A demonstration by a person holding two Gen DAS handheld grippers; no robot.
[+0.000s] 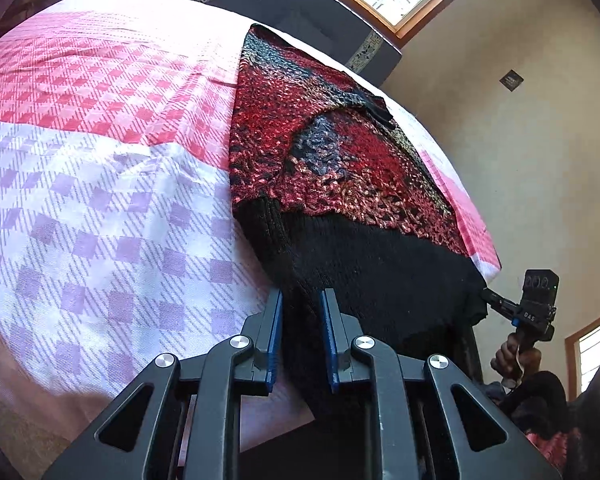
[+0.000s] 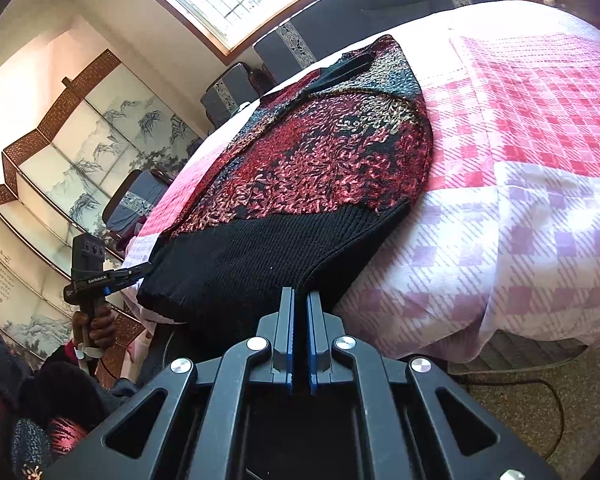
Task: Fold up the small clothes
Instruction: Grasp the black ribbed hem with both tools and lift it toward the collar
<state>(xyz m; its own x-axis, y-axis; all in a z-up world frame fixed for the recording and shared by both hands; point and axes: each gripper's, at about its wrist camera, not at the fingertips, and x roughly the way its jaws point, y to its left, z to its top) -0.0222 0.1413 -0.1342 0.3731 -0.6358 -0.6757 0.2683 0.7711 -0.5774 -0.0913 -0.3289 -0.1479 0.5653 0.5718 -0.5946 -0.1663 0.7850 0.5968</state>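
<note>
Bed (image 1: 100, 184): covered by a pink and lilac checked sheet; carries the garment along its near edge.
Sweater (image 1: 332, 148): red, black and grey knit, lying flat on the bed, its black ribbed hem (image 2: 260, 256) hanging over the edge toward the person.
Left tongs (image 1: 300, 312): jaws narrowed on one hem corner, with black knit between the blue pads; pinching the sweater.
Right tongs (image 2: 300, 304): pressed together on the other hem corner, knit caught at the tips.
Risk, slip: the grip sits at the very edge of a thick, loose knit; an uneven lift could pull one corner free.
Risk, skew: unequal travel of the hands would probably crease the fold or drag the sheet.
</note>
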